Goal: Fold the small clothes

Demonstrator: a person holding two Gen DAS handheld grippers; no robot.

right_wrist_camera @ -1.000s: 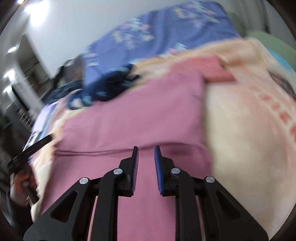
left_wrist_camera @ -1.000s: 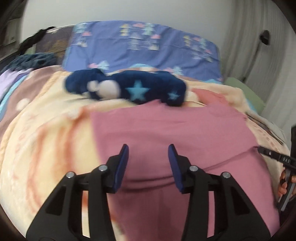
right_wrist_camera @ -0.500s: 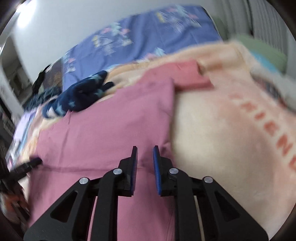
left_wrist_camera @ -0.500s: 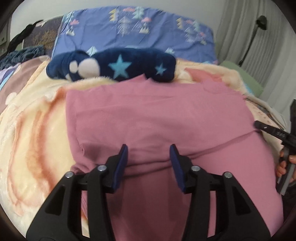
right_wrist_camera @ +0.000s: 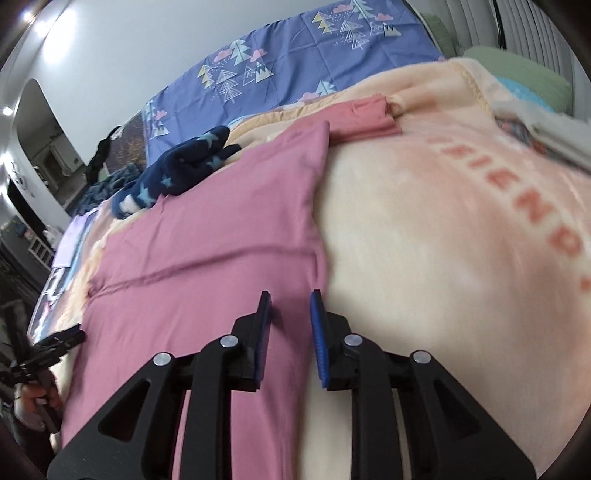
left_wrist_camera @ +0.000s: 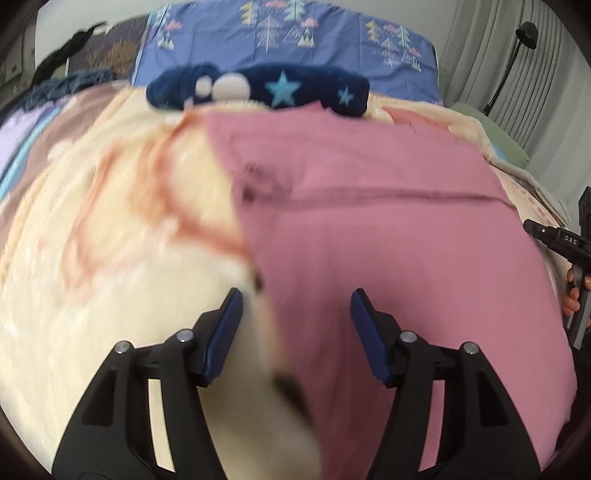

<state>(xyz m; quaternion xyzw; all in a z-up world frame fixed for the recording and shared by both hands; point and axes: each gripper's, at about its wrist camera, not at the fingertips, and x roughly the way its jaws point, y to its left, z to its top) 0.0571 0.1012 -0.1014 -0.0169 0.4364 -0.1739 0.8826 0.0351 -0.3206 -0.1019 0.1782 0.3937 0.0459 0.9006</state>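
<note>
Two tools hang over a bed. The left tool (left_wrist_camera: pixel 295 314) has its fingers spread wide with nothing between them. It sits above the left edge of the pink cloth (left_wrist_camera: pixel 388 229), with one finger over the cream blanket (left_wrist_camera: pixel 110 258) and one over the cloth. The right tool (right_wrist_camera: pixel 290 317) has its fingers close together but with a small gap, and nothing is pinched in them. It sits above the right edge of the pink cloth (right_wrist_camera: pixel 221 229), near the person.

The pink cloth lies flat on the blanket with a seam line running across it. At its far edge a dark blue sock with stars (left_wrist_camera: pixel 266 88) touches it. A small folded pink piece (right_wrist_camera: pixel 365 118) lies at the far right corner. A purple pillow with trees (left_wrist_camera: pixel 288 33) is at the far end of the bed.
</note>
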